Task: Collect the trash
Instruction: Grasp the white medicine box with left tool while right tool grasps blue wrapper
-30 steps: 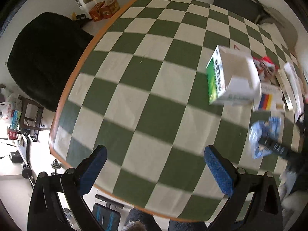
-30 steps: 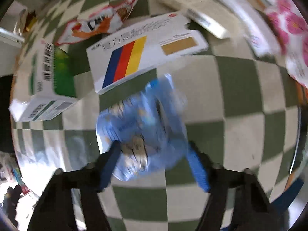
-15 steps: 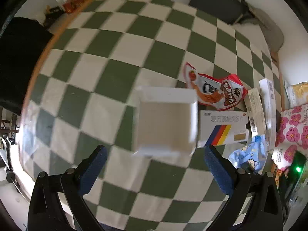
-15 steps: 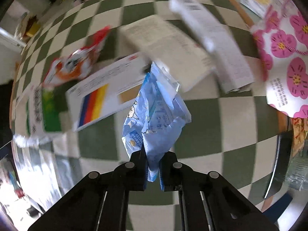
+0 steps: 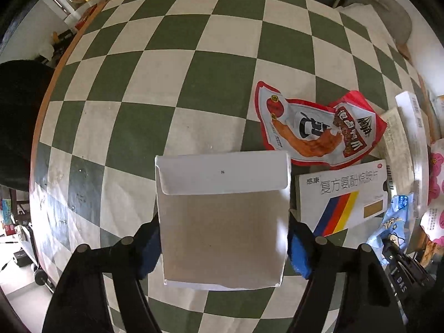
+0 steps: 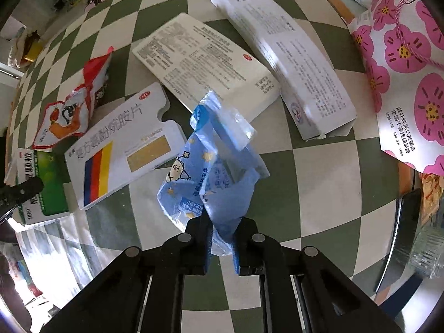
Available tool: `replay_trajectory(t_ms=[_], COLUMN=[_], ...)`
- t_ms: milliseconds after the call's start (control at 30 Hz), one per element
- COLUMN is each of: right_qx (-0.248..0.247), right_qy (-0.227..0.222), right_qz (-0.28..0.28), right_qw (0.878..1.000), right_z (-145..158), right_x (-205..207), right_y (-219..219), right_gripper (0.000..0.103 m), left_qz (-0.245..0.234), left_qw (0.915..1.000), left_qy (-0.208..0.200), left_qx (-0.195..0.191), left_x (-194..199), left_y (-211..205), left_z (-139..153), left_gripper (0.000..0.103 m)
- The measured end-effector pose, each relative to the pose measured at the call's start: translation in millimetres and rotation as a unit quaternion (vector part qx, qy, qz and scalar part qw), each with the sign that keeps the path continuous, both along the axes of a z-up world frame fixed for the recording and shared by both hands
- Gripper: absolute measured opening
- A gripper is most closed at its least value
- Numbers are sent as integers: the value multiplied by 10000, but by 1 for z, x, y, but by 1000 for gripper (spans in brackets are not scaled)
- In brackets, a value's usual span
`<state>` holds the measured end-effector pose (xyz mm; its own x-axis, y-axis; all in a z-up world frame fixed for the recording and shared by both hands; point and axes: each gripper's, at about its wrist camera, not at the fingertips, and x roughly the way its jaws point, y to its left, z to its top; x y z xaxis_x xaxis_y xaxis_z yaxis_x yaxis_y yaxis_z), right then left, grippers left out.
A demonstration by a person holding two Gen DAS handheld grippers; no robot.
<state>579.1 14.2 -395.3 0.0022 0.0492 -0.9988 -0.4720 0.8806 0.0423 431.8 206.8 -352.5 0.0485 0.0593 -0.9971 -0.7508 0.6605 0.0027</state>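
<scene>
1. Counts, left to right: one open white cardboard box [image 5: 222, 216]; one red-and-white snack wrapper [image 5: 313, 127]; one flat white medicine carton with blue-red-yellow stripes [image 6: 122, 144]; one crumpled blue plastic wrapper [image 6: 213, 172]; one flat white carton with fine print [image 6: 205, 63]; one long white carton [image 6: 280, 52]; one white paper bag with pink flowers [image 6: 405, 63]. All on or over a green-and-white checkered tablecloth [image 5: 177, 88].
2. Open white box: stands upright on the cloth, mouth up at the camera, flap folded back on the far side. The opening's long side runs toward and away from the camera. A green printed side shows in the right wrist view.
3. Blue wrapper: hangs clear of the cloth, long axis running up-frame from the jaws, free end over the striped carton's corner.
4. Striped carton: lies flat, just right of the box, long axis diagonal in the right view.
5. Left gripper [image 5: 223, 247]: points straight down, jaws have just been closing, one blue pad at each side wall of the box. Pads look to touch; firm squeeze not confirmed.
6. Right gripper [image 6: 222, 244]: points straight down, jaws pressed nearly together, pinching the blue wrapper's lower end.
</scene>
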Motion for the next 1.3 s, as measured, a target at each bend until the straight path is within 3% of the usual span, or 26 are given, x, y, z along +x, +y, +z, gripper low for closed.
replay_trajectory(t_ms=[300, 700, 833, 1067, 1300], right_qx=[169, 645, 824, 1122, 1353], right_qy=[-117, -483, -697, -1045, -1278], right_qz=[45, 143, 213, 103, -179], right_qw=[9998, 9966, 9939, 9881, 9824], right_z=[-3, 53, 82, 132, 166], right_x=[-7, -54, -89, -170, -297], right_y=[-13, -36, -48, -71, -108], right_gripper=[9, 7, 7, 7, 7], left_qz=[-7, -304, -484, -830, -1287], left_qw=[9998, 9953, 9914, 9819, 9743], left_qy=[-130, -649, -913, -1405, -1618], left_qx=[169, 648, 797, 964, 890], left_x=[-20, -74, -100, -180, -280], left_y=[-11, -64, -71, -95, -122], left_z=[13, 72, 99, 136, 145], left_gripper=[71, 71, 71, 71, 71])
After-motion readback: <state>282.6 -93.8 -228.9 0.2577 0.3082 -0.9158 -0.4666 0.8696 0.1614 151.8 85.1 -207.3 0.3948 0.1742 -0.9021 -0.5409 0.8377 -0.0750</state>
